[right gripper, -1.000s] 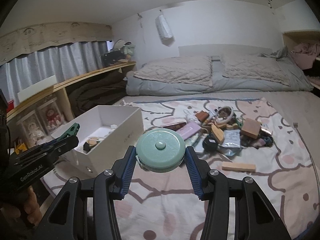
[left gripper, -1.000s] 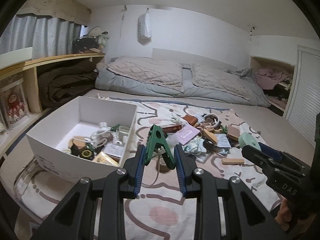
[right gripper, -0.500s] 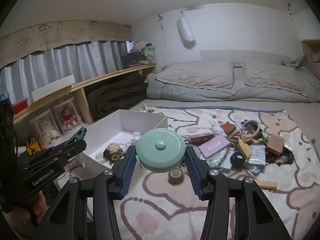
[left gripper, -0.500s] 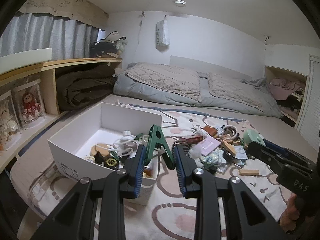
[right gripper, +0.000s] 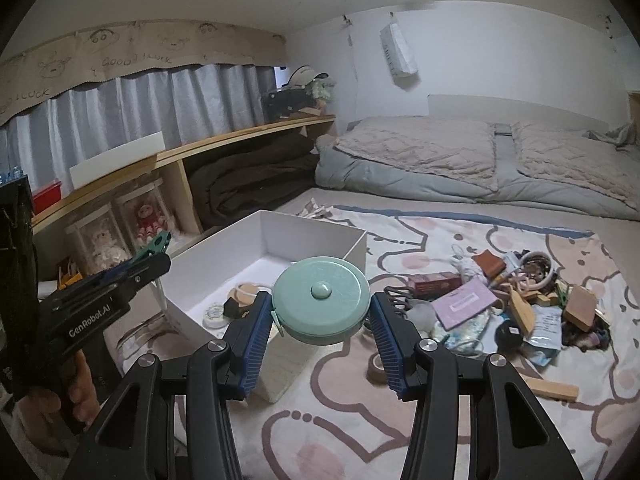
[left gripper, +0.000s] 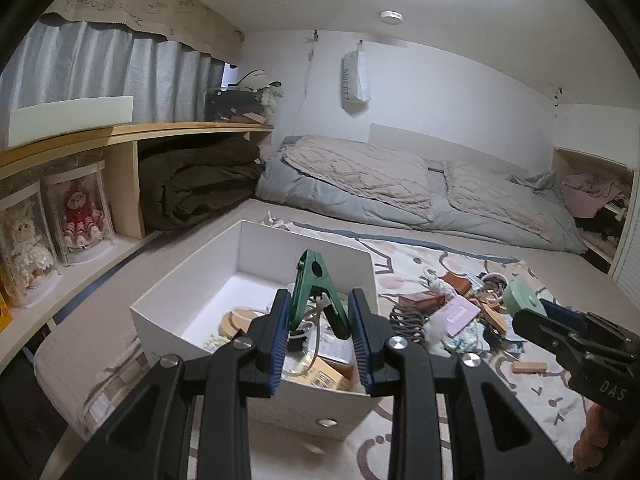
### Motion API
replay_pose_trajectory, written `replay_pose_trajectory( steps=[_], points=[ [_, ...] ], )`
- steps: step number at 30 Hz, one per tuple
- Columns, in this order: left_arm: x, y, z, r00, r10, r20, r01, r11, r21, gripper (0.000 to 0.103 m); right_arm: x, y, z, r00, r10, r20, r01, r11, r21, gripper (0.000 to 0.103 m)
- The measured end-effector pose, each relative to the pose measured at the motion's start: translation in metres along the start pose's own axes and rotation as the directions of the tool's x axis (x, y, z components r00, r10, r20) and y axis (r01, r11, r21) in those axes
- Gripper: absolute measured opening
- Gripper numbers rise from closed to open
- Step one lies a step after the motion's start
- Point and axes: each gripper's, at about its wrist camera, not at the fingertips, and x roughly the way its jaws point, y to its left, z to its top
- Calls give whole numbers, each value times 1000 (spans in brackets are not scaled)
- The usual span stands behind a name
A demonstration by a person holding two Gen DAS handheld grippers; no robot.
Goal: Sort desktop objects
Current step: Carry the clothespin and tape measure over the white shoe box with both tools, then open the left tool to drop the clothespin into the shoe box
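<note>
Blue ribbed fingers [left gripper: 279, 336] of the left gripper [left gripper: 319, 334] are pinching a green spring clamp [left gripper: 314, 292] between them, its handles caught at the pads and its nose pointing up and away, tilted a little to the left. Beyond and beneath those fingertips the white box [left gripper: 168, 316] is sitting open on the patterned blanket [left gripper: 400, 448], holding a wooden ring [left gripper: 236, 320], cables and small packets; the clamp is hanging over the box's near half, clear of the contents as far as can be told. Off to the right of the left fingers, the heap of loose objects [left gripper: 460, 316] is lying on the blanket, with a small wooden block [left gripper: 529, 367] apart on its near side.

On the other side, the right gripper [right gripper: 323, 338] is squeezing a round mint-green tape measure [right gripper: 322, 299], the fingers [right gripper: 253, 342] pressing on its left and right edges and its buttoned face turned toward the camera. Behind and to the left of these fingertips the white box is lying with its near right corner just under the left pad, so the tape measure is hovering about over that corner; whether it is inside the rim cannot be told. To the right of the right finger a brown tape roll [right gripper: 376, 369] is resting on the blanket, and further right the heap is spreading out, including a lilac card [right gripper: 464, 304] and a dark red box [right gripper: 434, 282]. At the far left of this view the left gripper's black body is showing with the clamp's green tip above it.
</note>
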Motion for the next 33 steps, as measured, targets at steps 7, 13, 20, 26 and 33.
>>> replay_pose_trajectory(
  steps=[7, 13, 20, 26, 33],
  points=[
    [7, 20, 11, 999, 28, 16, -28, 1000, -9, 29, 16, 5, 9, 999, 26, -25, -26, 1000, 6, 50],
    [12, 37, 24, 999, 38, 29, -37, 999, -14, 29, 25, 11, 18, 995, 90, -38, -89, 996, 15, 50],
    [30, 52, 33, 999, 42, 1, -42, 999, -6, 29, 41, 28, 24, 986, 146, -75, -146, 989, 3, 50],
    [61, 63, 30, 995, 85, -58, -83, 996, 24, 29, 61, 36, 24, 971, 202, -127, -200, 979, 27, 50],
    [105, 78, 24, 979, 118, -169, -111, 993, 47, 29, 76, 42, 19, 954, 232, -188, -228, 973, 46, 50]
  ],
)
